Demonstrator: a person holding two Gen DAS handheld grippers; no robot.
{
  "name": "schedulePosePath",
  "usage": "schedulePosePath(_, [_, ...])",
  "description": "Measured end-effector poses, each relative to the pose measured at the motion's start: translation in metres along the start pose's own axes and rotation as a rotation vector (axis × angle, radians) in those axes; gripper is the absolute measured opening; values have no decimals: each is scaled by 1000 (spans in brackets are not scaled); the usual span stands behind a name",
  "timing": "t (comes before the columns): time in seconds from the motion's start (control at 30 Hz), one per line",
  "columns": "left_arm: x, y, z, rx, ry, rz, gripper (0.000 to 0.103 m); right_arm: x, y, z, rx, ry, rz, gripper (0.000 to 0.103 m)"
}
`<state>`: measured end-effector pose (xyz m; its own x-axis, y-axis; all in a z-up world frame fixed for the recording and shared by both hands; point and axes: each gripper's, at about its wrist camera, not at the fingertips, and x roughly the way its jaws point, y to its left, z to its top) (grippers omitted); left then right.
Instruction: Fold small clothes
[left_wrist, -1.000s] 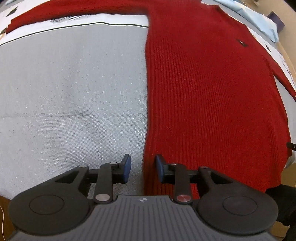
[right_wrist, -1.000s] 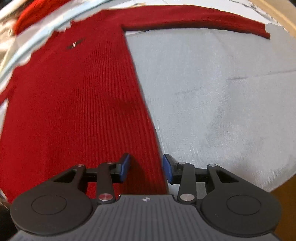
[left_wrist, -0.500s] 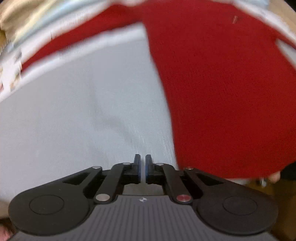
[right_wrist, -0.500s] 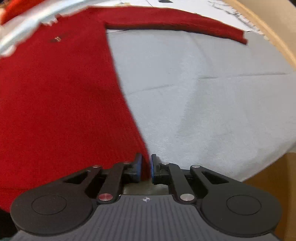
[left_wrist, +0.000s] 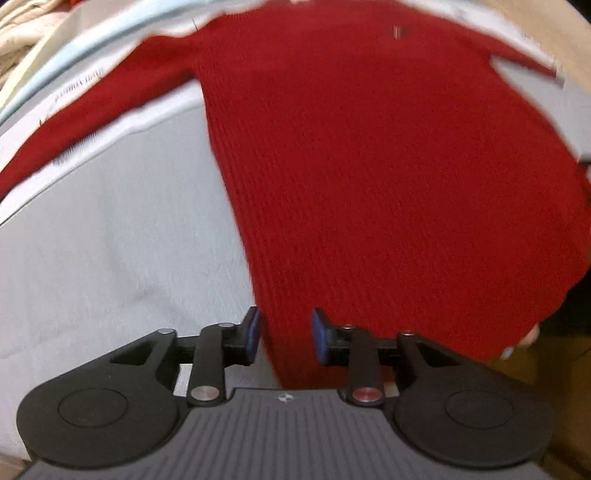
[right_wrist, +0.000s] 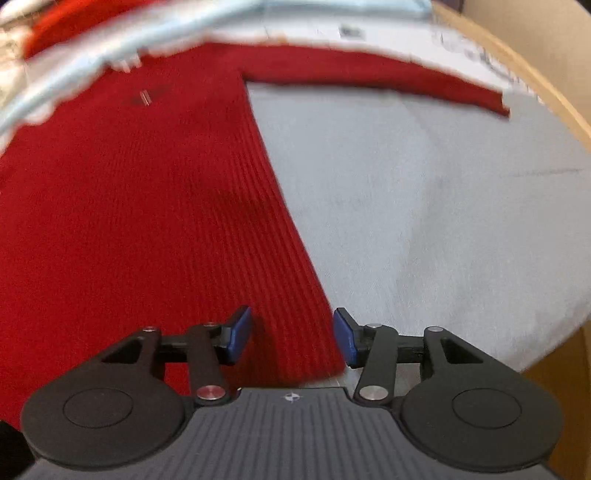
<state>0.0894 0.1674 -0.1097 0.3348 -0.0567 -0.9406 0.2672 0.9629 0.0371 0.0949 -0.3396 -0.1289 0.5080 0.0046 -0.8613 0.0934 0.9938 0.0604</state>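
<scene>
A red ribbed sweater (left_wrist: 369, 166) lies flat, front up, on a grey cloth (left_wrist: 110, 258), sleeves spread out to both sides. My left gripper (left_wrist: 286, 336) hovers over its lower left side edge. Its jaws are opening, the edge lies under the gap, and the blue pads (left_wrist: 253, 330) do not press on it. In the right wrist view the sweater (right_wrist: 129, 221) fills the left half. My right gripper (right_wrist: 291, 338) stands over the lower right side edge, jaws opening, with red knit below the gap and not pinched. The right sleeve (right_wrist: 388, 77) stretches away at the top.
Pale blue and white bedding (right_wrist: 92, 62) runs along the back. A wooden edge (right_wrist: 554, 99) borders the cloth on the right. Cream fabric (left_wrist: 22, 33) is bunched at the far left. A person's fingertip (left_wrist: 530, 336) shows by the hem.
Both grippers went nearly shut half a second ago and have spread apart again. Both views have pulled back and up a little; the left one has rolled.
</scene>
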Motion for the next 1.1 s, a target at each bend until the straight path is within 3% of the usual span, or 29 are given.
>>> schedulePosePath(0.07, [0,1,7,-36,-10,-21,40,10,2,-4,-25,33,-29,54])
schedulePosePath(0.13, [9,-6,8,-30,31,3,40,21,1,-14,-25,111,-42,54])
schedulePosePath(0.2, [16,-9,14,-12,43,38,40,20,5,-12,-6,91,-55,58])
schedulePosePath(0.47, [-13,5,21,-85,-53,23,43,-25,39,4,-74,-144,-12,58])
schedulePosePath(0.67, [-35,-1,26,-105,-106,46,43,-51,57,44,-151,-323,35,58])
schedulePosePath(0.83, [-54,2,43,-178,-222,81,43,-84,76,81,-127,-453,71,58])
schedulePosePath(0.97, [-72,13,63,-304,-360,123,46,-102,101,119,-107,-505,95,59])
schedulePosePath(1.1, [-85,20,79,-396,-458,177,62,-107,129,159,-98,-540,156,59])
